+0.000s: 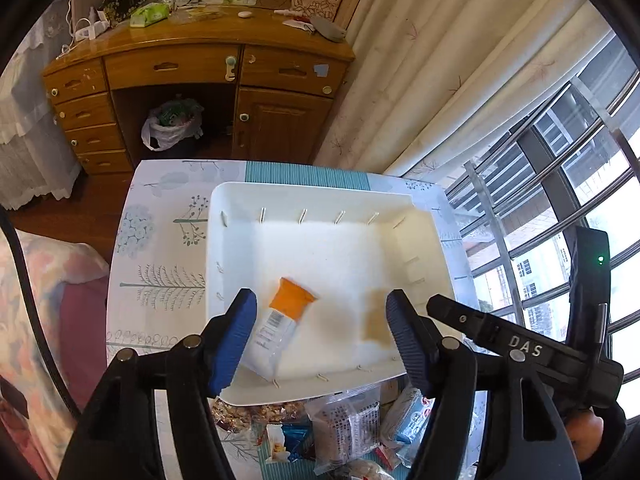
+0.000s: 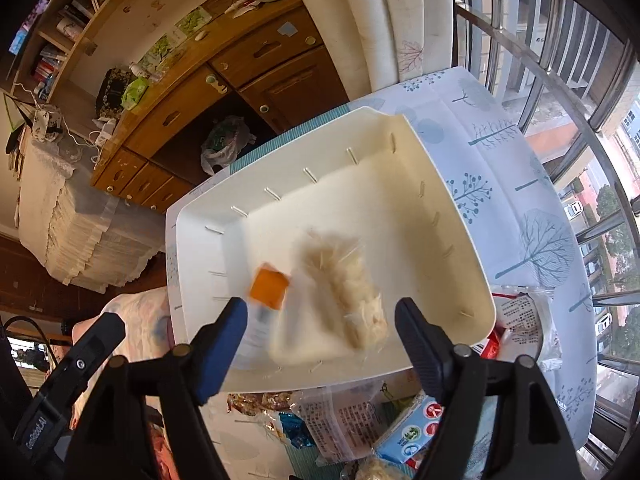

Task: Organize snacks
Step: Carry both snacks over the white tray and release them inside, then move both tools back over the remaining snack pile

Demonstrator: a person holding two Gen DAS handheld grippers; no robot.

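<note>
Both grippers hang over a white bin on a tree-print tablecloth. The left gripper has its fingers spread with nothing pinched; just beyond and inside its left finger an orange-topped packet lies on the bin floor, its white barcode end running down beside that finger. Close against the inner side of its right finger sits a tan blur that this view cannot resolve. The right wrist view resolves it: a clear bag of pale snacks, smeared by motion, lies in the bin between and ahead of the spread fingers of the right gripper, touching neither. There the orange packet shows just past the left finger, beside the bag. The right view alone shows the tablecloth stretching out past the right finger toward the window, and a printed packet lying outside the bin's near corner. Below the fingers in both views, a loose pile of snacks waits at the bin's near rim, among them a blue-and-white carton. The left view also catches the right gripper's black body past its right finger.
</note>
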